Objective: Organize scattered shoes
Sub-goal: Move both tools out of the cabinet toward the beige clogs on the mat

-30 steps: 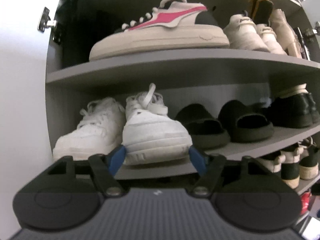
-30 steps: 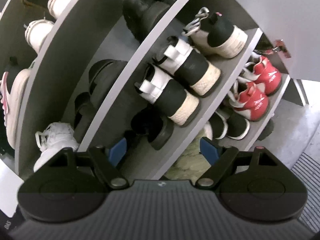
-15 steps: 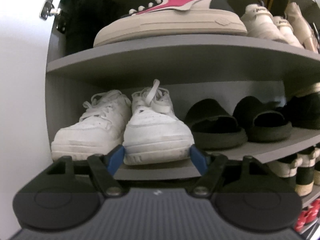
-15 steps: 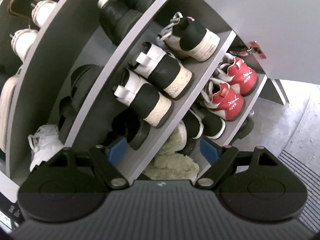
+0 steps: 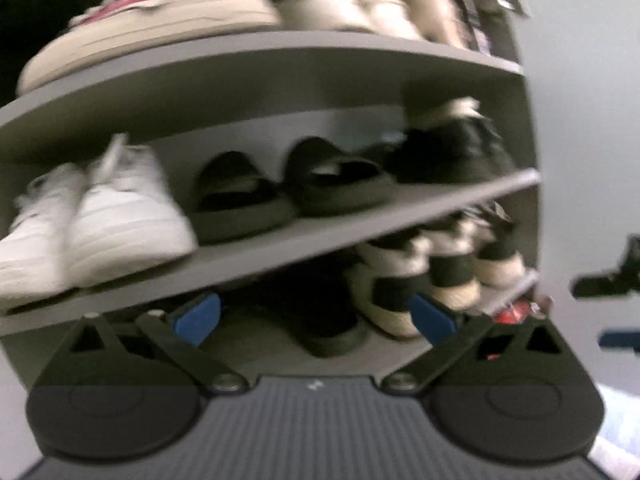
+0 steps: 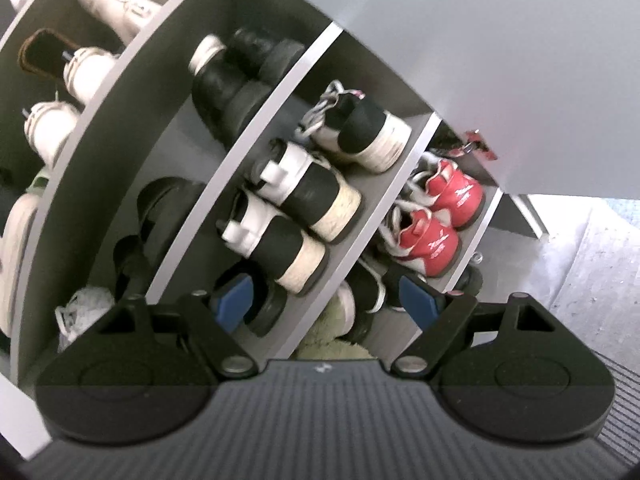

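Note:
A grey shoe cabinet [image 5: 304, 248] fills both views. In the blurred left wrist view, a white sneaker pair [image 5: 112, 216], black slides [image 5: 240, 196] and black shoes [image 5: 452, 148] stand on the middle shelf. My left gripper [image 5: 316, 316] is below that shelf's edge, its jaws opening with nothing held between them; a black slipper [image 5: 328, 320] lies beyond. The right wrist view is tilted. My right gripper [image 6: 326, 300] is open and empty, in front of black-and-white sneakers with beige soles [image 6: 296, 216] and red sneakers [image 6: 436, 220].
A pink-and-white sneaker [image 5: 152, 20] and pale shoes sit on the top shelf. Fluffy green slippers [image 6: 332, 340] lie on a low shelf near the right gripper. The open cabinet door [image 6: 480, 40] is on the right, with grey floor [image 6: 580, 272] below it.
The left gripper has swung right and down, away from the white sneaker that sat between its fingers, which now stand wider apart. The right gripper's view shifted slightly along the shelves.

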`<state>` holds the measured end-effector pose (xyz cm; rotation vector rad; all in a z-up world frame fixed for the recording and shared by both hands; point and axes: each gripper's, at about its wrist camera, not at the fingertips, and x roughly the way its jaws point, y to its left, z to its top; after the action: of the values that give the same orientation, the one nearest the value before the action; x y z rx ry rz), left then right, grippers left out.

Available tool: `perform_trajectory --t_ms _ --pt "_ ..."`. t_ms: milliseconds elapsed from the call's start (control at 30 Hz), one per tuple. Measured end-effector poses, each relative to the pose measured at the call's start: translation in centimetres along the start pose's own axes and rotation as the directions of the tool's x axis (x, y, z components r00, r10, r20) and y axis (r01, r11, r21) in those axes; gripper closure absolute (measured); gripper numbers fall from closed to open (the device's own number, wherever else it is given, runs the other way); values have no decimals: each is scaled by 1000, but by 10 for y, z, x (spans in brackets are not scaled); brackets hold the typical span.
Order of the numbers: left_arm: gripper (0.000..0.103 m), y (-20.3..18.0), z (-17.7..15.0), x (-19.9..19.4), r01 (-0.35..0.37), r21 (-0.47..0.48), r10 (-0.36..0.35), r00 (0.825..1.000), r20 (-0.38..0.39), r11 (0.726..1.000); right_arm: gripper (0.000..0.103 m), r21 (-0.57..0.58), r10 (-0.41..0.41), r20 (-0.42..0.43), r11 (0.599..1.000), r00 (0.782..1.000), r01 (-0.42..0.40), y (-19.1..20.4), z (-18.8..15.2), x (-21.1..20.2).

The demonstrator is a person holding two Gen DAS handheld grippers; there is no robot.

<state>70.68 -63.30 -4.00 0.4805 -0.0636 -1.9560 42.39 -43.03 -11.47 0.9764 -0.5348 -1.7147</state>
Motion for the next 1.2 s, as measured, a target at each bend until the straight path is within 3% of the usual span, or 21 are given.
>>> perform_trajectory --t_ms 133,233,300,333,367,433,467,533,600,633,667,700,767,800,867,900,933,1000,1067,1100,1200 --pt "0 -1 -4 6 29 -7 -30 999 -43 1000 19 -26 13 15 1000 1000 -13 -4 10 -11" --pt "0 5 -5 11 36 -52 -40 995 -91 998 20 -107 38 53 994 998 -32 -12 21 -43" --pt "0 6 -7 16 27 -68 -38 987 -154 997 21 -182 83 208 982 975 -45 -34 27 -102" --pt "0 7 -7 17 26 -75 -39 984 -176 997 21 -199 80 236 979 968 -33 -40 28 -113" --pt "0 6 -9 19 27 -83 -44 979 -200 996 21 -221 13 306 974 952 58 -64 29 -143" --pt "0 3 -9 20 51 -68 -65 974 -218 996 21 -205 -167 402 942 900 266 -113 22 -183" --pt "0 -3 -12 23 108 -31 -112 968 -223 994 21 -188 -266 413 911 871 367 -136 18 -194" --pt "0 -16 -18 29 232 52 -214 947 -239 971 19 -115 -522 352 800 777 590 -196 5 -216" --pt "0 -38 -37 42 375 147 -319 897 -305 915 20 -28 -683 268 700 679 714 -253 -10 -240" --pt "0 -56 -56 54 464 213 -370 853 -367 860 21 22 -742 224 652 632 758 -282 -19 -254" --pt "0 -65 -70 60 527 241 -417 822 -387 815 21 69 -795 171 600 583 797 -306 -26 -264" --pt "0 -69 -80 64 559 249 -449 806 -385 791 20 100 -827 112 561 552 821 -327 -31 -272" --pt "0 -86 -117 85 642 206 -532 743 -407 739 22 180 -852 31 519 523 836 -359 -37 -285" --pt "1 -94 -125 91 652 184 -534 725 -435 735 22 218 -855 3 507 519 834 -370 -39 -290" --pt "1 -110 -147 108 685 106 -557 663 -499 721 22 384 -844 -77 466 530 797 -405 -43 -309" --pt "1 -118 -159 117 699 65 -569 629 -529 712 22 399 -843 -111 447 526 801 -413 -42 -312" --pt "1 -123 -171 118 717 75 -582 618 -528 693 22 403 -842 -144 430 519 808 -421 -40 -314" --pt "1 -131 -195 117 751 110 -608 603 -516 651 22 341 -828 -276 391 489 855 -445 -36 -310" --pt "1 -139 -227 115 755 180 -598 620 -507 630 22 357 -787 -376 363 488 861 -467 -39 -309" --pt "1 -142 -238 117 755 181 -591 618 -519 630 22 396 -756 -410 357 510 846 -479 -41 -310" --pt "3 -152 -271 125 753 173 -567 605 -559 634 24 383 -721 -474 348 506 856 -497 -46 -299"
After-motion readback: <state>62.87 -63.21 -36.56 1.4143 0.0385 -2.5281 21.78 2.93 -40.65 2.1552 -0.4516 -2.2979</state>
